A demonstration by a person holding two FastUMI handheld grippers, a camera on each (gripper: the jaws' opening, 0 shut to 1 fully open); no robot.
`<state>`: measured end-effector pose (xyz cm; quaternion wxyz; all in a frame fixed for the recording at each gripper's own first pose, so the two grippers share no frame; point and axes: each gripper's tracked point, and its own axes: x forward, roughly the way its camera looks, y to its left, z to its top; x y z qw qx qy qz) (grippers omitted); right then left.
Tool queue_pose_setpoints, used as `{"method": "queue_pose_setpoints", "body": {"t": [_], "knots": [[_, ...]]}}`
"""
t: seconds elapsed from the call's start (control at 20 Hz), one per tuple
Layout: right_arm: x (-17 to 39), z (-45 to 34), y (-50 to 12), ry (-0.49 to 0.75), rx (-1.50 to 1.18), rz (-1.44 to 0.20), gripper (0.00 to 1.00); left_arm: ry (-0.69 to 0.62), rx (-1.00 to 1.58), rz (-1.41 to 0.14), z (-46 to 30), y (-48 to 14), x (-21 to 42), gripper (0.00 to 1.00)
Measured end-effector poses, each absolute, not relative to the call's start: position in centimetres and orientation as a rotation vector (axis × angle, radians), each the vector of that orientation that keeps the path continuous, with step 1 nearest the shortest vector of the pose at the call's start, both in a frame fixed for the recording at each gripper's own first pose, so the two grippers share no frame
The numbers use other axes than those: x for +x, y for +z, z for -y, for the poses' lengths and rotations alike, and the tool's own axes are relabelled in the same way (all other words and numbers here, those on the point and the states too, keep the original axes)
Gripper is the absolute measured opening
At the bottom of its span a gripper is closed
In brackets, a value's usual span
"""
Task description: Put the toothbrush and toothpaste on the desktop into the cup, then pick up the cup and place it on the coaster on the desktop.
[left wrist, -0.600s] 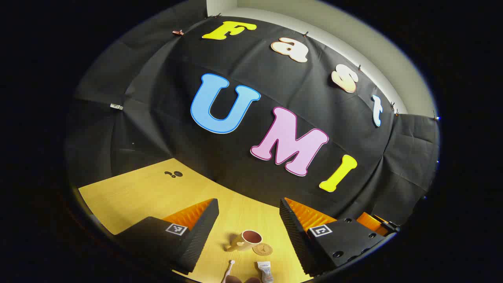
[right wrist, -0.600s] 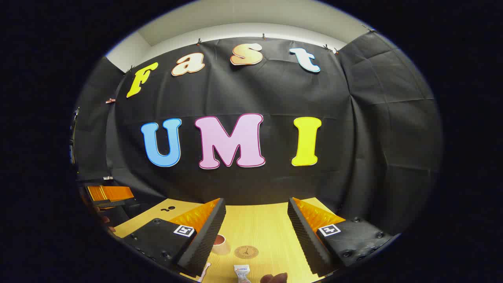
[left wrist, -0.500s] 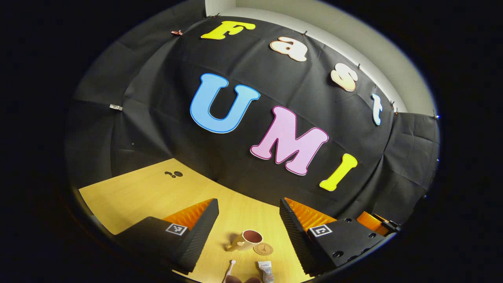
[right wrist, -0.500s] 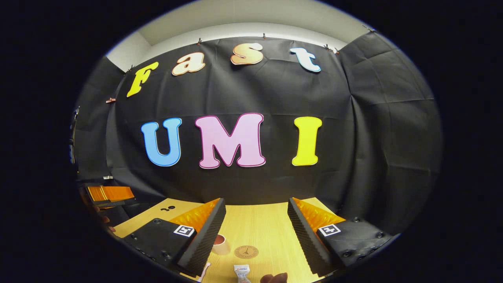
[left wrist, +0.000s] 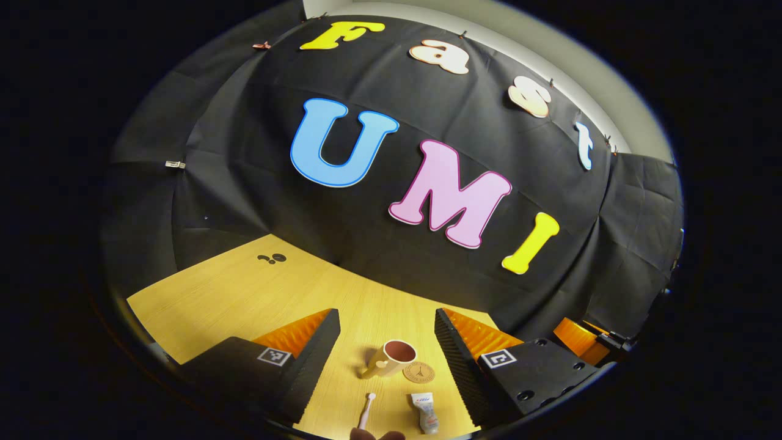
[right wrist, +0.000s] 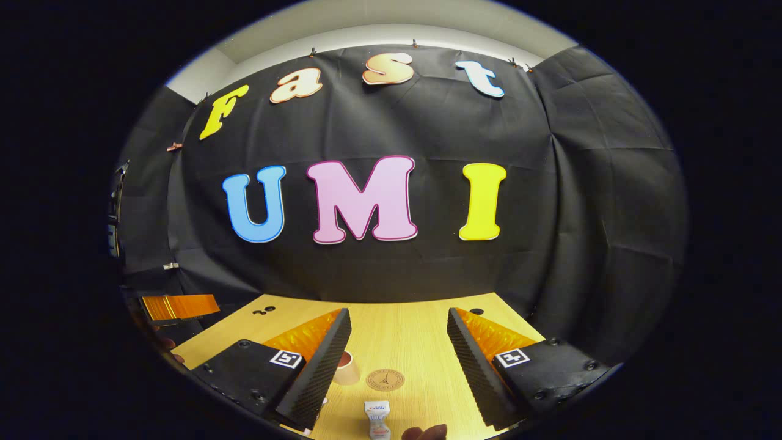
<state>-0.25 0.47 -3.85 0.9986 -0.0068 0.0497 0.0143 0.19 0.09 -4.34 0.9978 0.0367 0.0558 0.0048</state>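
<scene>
On woodgrain desktop (left wrist: 244, 293), round cup (left wrist: 394, 357), flat coaster (left wrist: 418, 372)

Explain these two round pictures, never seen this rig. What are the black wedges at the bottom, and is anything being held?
There is no robot arm here: a person holds one two-finger gripper in each hand, and a fisheye camera rides on each, looking forward along its fingers. The wedges are those fingers. In the left gripper view the left gripper stands open and holds nothing; in the right gripper view the right gripper does the same. On the wooden desktop ahead stand a cup, upright and empty, a round coaster right beside it, and, nearer the camera, a toothbrush and a toothpaste tube, both lying flat. Nothing is in the cup yet.
</scene>
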Motion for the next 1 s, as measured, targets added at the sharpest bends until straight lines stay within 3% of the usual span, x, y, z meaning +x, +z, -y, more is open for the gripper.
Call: {"method": "queue_pose_setpoints", "body": {"t": [1.0], "knots": [[-2.7, -3.4, -29.0, 0.166, -0.079, -0.873, 0.98, 0.093, 0.24, -0.746, -4.9, -25.7, -2.8, 0.96]]}}
